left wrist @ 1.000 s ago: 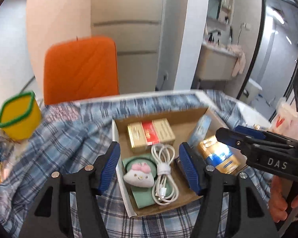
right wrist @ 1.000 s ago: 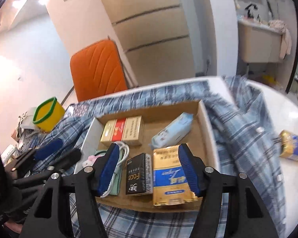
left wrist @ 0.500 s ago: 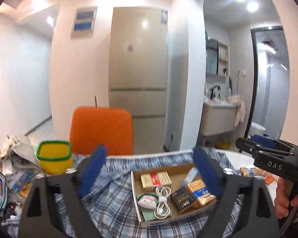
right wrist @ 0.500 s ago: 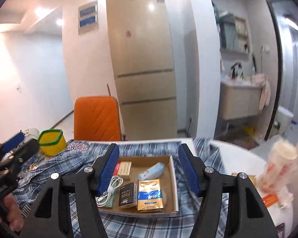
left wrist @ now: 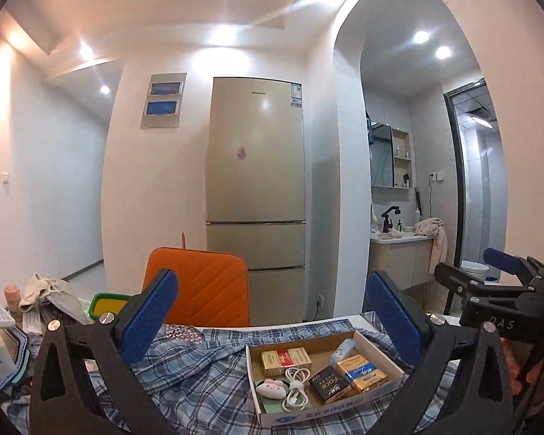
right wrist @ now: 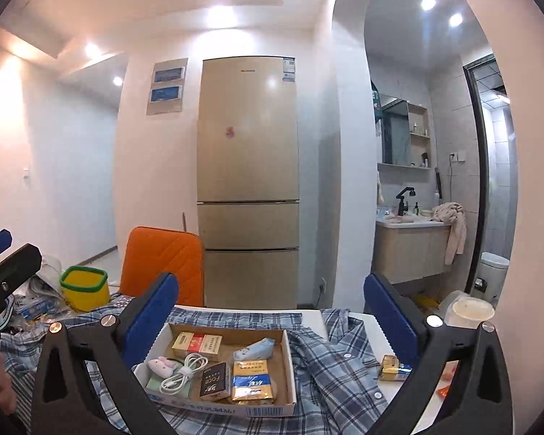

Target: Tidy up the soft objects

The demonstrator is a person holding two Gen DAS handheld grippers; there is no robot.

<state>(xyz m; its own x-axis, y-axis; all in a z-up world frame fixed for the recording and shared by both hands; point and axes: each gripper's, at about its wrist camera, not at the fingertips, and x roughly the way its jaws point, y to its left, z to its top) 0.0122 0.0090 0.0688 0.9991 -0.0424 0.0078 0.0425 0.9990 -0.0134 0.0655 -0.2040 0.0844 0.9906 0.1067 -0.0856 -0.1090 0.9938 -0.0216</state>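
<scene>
The task looks close to its end, as far as I can judge. The cardboard box (right wrist: 290,373) lies on the plaid shirt (right wrist: 330,373), which is spread over the bench (right wrist: 373,326). Inside the box the things lie side by side: a small plush toy (right wrist: 160,365) on a green pad, a white cable (right wrist: 185,371), a black pack (right wrist: 214,384), a gold and blue pack (right wrist: 252,386), a tissue pack (right wrist: 254,349) and a gold and red pack (right wrist: 197,344). One more gold packet (right wrist: 391,367) lies outside the box on the right part of the bench, so maybe this one is left to do; the shirt itself is also not folded.

The left gripper (left wrist: 272,322) is held high above the bench, its fingers (left wrist: 148,315) are wide apart and hold nothing. The right gripper (right wrist: 272,322) is also raised, its fingers (right wrist: 150,317) wide apart, empty, and touch nothing. Both are well apart from the box
</scene>
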